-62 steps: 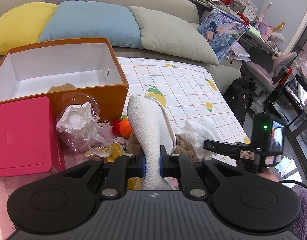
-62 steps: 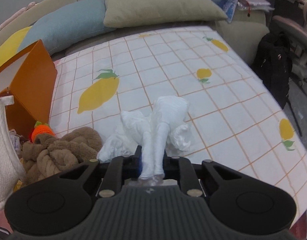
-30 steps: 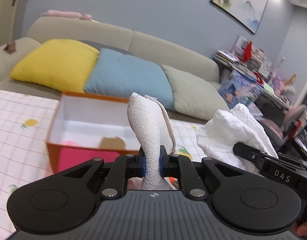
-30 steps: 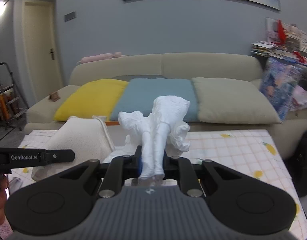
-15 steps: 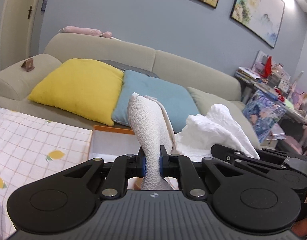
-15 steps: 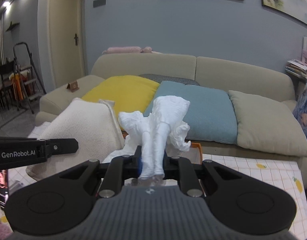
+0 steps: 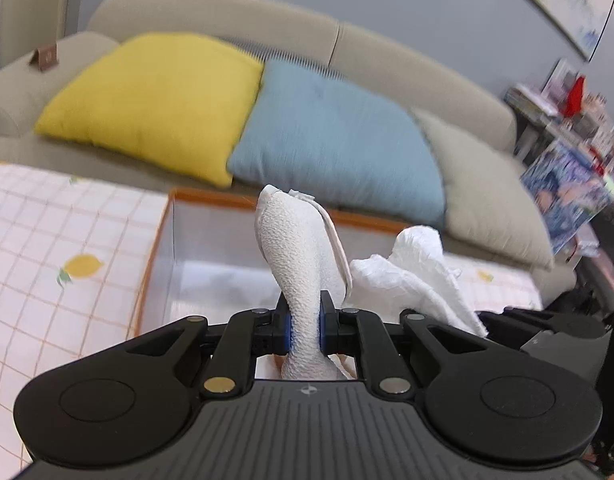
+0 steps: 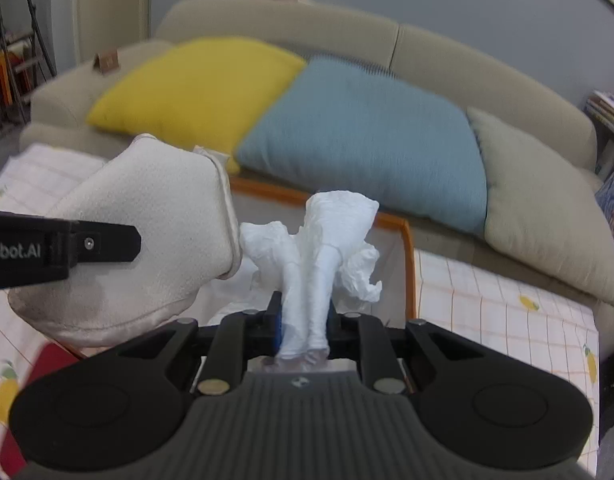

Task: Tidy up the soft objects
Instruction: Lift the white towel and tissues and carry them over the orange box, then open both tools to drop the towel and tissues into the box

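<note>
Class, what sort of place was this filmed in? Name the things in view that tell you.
Most likely a home living room: a beige sofa with a yellow cushion and a blue cushion, framed pictures on the wall, and a table under a lemon-print cloth.

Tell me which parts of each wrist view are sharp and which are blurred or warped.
Left wrist view: the left hand-held gripper and its cream towel are sharp; the sofa cushions and orange box are motion-smeared, and fisheye bends the sofa back. Right wrist view: the right hand-held gripper and its white tissue are crisp; the background is blurred and the corners are vignetted.
</note>
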Available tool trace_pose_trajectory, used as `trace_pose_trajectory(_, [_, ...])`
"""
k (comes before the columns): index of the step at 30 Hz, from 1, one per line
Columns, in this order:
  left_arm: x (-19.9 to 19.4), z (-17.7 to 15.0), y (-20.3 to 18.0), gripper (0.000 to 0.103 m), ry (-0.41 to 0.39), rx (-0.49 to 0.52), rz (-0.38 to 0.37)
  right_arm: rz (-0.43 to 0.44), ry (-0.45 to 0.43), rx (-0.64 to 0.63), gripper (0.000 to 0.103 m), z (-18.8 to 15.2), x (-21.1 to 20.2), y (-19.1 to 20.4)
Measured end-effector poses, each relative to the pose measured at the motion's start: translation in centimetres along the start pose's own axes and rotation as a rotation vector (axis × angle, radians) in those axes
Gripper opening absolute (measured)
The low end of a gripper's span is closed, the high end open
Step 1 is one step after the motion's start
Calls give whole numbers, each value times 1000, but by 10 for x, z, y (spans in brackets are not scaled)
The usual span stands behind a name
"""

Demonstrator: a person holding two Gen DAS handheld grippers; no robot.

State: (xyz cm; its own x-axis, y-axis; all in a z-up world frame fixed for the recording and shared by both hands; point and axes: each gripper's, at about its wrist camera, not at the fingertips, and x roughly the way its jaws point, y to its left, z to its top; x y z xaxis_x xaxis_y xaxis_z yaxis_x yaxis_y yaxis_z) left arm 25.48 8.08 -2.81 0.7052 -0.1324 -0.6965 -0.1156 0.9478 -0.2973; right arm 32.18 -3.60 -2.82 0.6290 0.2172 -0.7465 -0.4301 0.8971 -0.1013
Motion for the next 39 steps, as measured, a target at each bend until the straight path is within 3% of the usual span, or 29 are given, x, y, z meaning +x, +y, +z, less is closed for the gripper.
trace_pose_trajectory(10, [43, -24, 6, 15, 176, -1, 34, 1, 155, -67, 22, -19, 38, 5])
trace_pose_trajectory(17, [39, -26, 8, 22, 185, -4, 52, -17, 173, -104, 33, -22, 43, 7])
trace_pose_trajectory(19, [37, -23, 7, 27, 183, -2, 55, -28, 168, -112, 43, -20, 43, 5])
trace_pose_trajectory(20, [35, -23, 7, 35, 180, -2, 57, -34, 166, -113, 45, -20, 41, 5])
trace_pose_trajectory(23, [27, -20, 4, 58, 146, -4, 63, -45, 144, -117, 56, -15, 30, 4])
trace_pose_trajectory(25, [21, -18, 2, 63, 121, 7, 73, -61, 127, -118, 69, -12, 22, 4])
trace_pose_trajectory(27, [13, -15, -1, 69, 99, 16, 84, -86, 112, -125, 74, -8, 13, 4])
trace_pose_trajectory(31, [-10, -12, -7, 70, 35, 30, 79, -123, 57, -150, 86, -2, -12, 5])
trace_pose_trajectory(39, [-74, -24, -31, 74, -175, 153, 69, -145, -84, -115, 90, -16, -77, -4])
